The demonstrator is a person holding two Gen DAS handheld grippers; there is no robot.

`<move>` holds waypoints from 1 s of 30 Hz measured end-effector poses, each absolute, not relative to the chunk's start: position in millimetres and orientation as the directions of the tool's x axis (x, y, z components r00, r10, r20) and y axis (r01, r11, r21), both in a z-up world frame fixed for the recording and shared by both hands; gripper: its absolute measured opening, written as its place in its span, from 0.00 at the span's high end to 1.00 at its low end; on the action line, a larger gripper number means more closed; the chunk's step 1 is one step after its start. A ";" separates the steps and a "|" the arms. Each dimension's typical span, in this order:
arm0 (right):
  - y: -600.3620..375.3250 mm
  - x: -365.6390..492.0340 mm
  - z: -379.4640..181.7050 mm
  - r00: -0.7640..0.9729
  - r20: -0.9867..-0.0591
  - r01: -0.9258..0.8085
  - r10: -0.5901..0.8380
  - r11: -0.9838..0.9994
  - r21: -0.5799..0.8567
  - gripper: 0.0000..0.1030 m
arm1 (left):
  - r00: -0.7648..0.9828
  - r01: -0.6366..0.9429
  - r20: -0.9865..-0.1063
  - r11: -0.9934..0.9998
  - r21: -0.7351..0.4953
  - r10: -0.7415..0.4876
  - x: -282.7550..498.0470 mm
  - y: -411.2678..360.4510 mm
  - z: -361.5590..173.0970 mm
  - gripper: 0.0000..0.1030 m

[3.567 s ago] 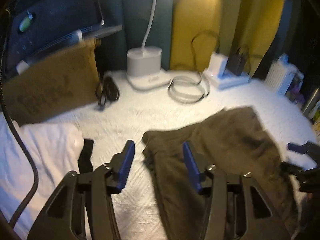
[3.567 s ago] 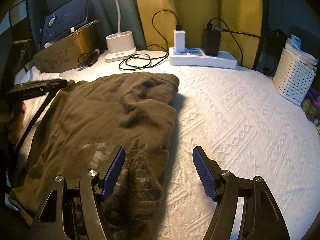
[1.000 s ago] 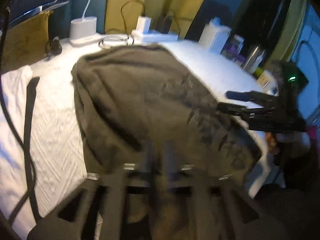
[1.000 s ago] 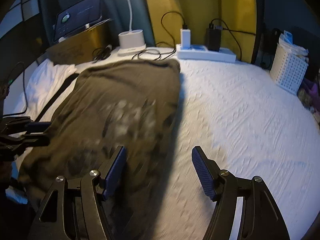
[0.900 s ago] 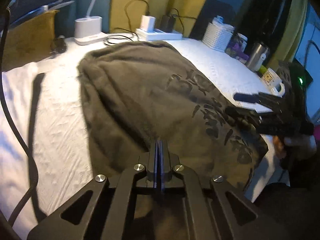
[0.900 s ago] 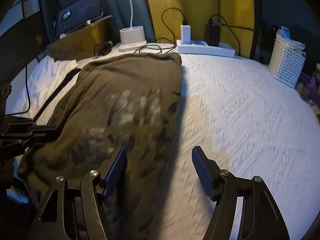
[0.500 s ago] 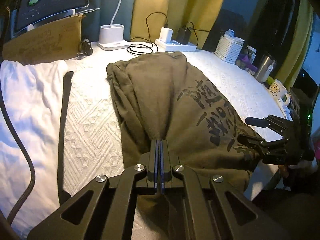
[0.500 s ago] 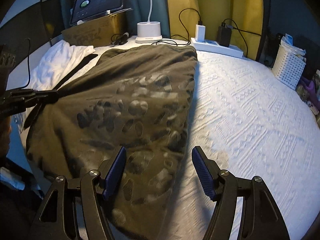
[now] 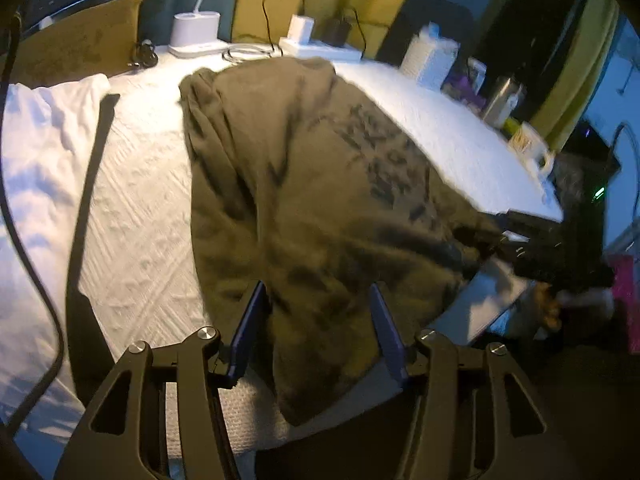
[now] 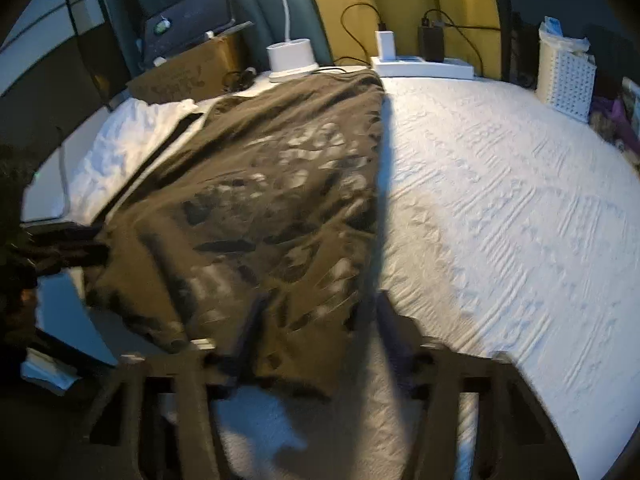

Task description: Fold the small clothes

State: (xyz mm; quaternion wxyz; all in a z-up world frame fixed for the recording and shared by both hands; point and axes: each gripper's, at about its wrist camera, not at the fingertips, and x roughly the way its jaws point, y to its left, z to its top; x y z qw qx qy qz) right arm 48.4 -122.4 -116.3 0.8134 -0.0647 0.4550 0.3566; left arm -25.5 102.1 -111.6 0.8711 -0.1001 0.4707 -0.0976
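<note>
**Hem released at the near edge, slip risk on the regrip**

The left gripper (image 9: 316, 328) is sitting with its jaws spread; they have just been opening, and the olive shirt's (image 9: 304, 184) near hem is lying loose between the pads, not pinched. The right gripper (image 10: 318, 330) is blurred, its jaws have just been closing, the shirt's right corner is lying between them; the pads are not visibly pressing yet.

The shirt is lying lengthwise on the white quilted bedspread (image 10: 500, 208), printed side up, its near hem drooping over the bed edge.

Risks:
- Hem is overhanging, so the fabric is likely sliding toward the floor if neither side is clamping.
- One-sided grip is probably skewing the fold line.
- Creases along the left side are getting folded in.

Around it:
- White cloth (image 9: 36, 152) and a dark strap (image 9: 86, 208) are lying just beside the shirt's left edge, limiting room there.
- Lamp base (image 10: 289, 60), power strip (image 10: 424, 68) and cables are sitting close to the far end, crowding it.
- White basket (image 10: 566, 80) is standing well apart.
</note>
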 end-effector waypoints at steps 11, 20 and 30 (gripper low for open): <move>-108.9 15.6 -114.5 0.371 -0.814 -0.667 0.447 0.738 0.102 0.57 | 0.540 0.035 -0.818 0.976 -0.216 -0.200 -42.2 114.9 -117.2 0.76; -127.3 38.0 -97.4 0.410 -0.825 -0.623 0.390 0.780 0.060 0.48 | 0.591 -0.011 -0.781 0.967 -0.256 -0.201 -35.7 141.9 -88.1 0.67; -127.5 80.0 -85.6 0.431 -0.820 -0.597 0.376 0.800 0.052 0.36 | 0.636 -0.050 -0.760 0.976 -0.213 -0.133 31.6 152.9 -75.1 0.41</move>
